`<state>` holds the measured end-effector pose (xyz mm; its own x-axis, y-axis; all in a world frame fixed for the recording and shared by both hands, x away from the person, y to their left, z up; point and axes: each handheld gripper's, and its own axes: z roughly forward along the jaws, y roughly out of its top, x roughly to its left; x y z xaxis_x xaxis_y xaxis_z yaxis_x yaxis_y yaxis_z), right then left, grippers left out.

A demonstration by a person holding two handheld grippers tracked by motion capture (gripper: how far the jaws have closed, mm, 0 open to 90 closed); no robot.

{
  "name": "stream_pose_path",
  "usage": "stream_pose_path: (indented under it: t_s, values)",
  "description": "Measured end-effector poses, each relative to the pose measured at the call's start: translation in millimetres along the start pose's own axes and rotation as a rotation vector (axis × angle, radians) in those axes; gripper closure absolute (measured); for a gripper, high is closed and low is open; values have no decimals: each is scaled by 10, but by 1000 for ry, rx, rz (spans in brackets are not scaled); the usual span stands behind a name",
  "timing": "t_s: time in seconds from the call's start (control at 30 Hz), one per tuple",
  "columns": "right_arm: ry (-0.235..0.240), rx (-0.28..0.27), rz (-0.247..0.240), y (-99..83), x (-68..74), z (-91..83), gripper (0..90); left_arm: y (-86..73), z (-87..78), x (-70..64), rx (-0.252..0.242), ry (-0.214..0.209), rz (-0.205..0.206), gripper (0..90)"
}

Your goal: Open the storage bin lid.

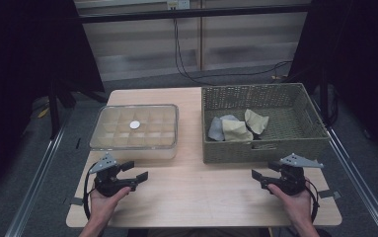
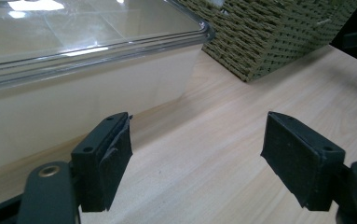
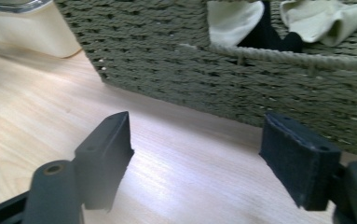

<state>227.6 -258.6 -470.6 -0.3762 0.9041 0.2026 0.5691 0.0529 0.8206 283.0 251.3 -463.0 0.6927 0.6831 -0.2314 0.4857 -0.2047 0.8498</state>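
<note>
Both grippers, left [image 1: 136, 171] and right [image 1: 262, 174], sitting near-side with jaws apart and empty, 3 soft limp folded cloths [image 1: 237, 127] bunched in the woven olive basket [image 1: 265, 148] far right, probably light, so best pinched at a raised fold.

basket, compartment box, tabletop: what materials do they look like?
Basket: woven fibre or cord, matte olive, braided rows visible. Compartment box: clear glossy plastic lid with glare, milky base. Tabletop: pale wood or wood-look laminate, faint grain, slight sheen; which one is unclear.
</note>
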Motion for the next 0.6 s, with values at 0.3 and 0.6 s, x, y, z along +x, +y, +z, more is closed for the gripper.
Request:
stream_pose_path:
  t_s: [0.3, 0.6]
  values:
    - [3, 13, 9, 6, -5, 22, 200, 7, -5, 26, 21, 1, -1, 189]
    - [59, 46, 18, 10, -21, 57, 210, 21, 25, 32, 57, 32, -2, 184]
